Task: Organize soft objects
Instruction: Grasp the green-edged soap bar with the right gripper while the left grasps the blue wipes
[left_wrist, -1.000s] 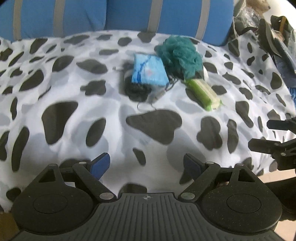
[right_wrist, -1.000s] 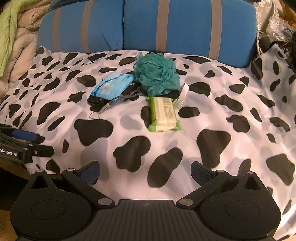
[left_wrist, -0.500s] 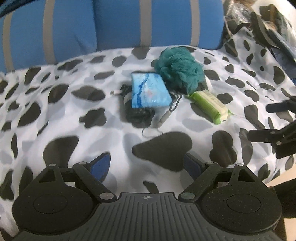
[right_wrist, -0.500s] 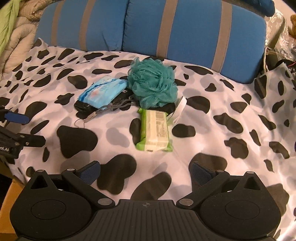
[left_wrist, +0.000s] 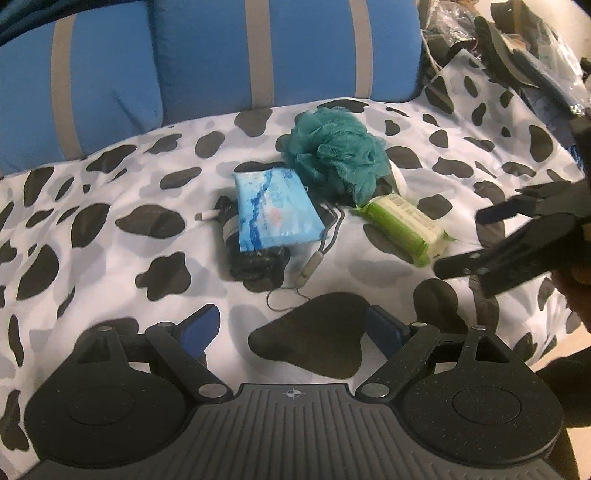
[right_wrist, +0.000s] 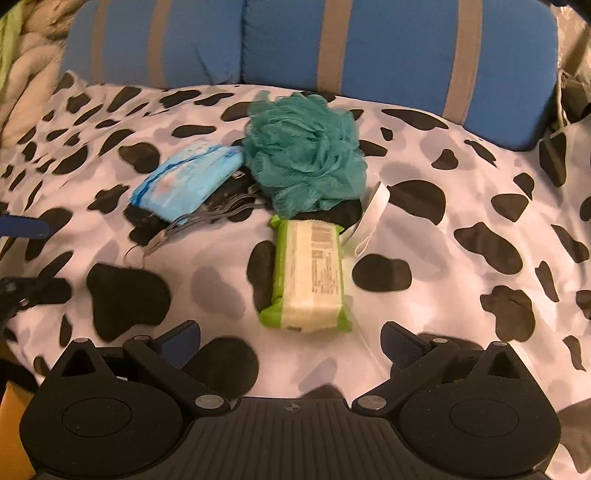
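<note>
Soft things lay bunched together on a cow-print cover, with blue striped cushions behind them. Taken from left to right ahead of the right tool, they were a pale blue soft pack resting on something dark, a teal bath pouf farther off, and a green-edged wipes pack closest of all. Both tools were spread wide and held nothing.

The wipes pack sat just ahead of the right tool, almost centred between its fingers, its long axis running away from the tool, so the fingers would have straddled its narrow width. I judged the right hand the nearer and better placed for it. From the left tool the same wipes pack lay off to the right and slanted, while the blue soft pack stood straight ahead, though farther off.

The left view showed a grey cord trailing from under the blue pack toward the tool, the dark bundle beneath the pack, and the right tool coming in from the right edge. The right view alone showed a white strap beside the wipes pack, and crumpled bedding at the far left.
</note>
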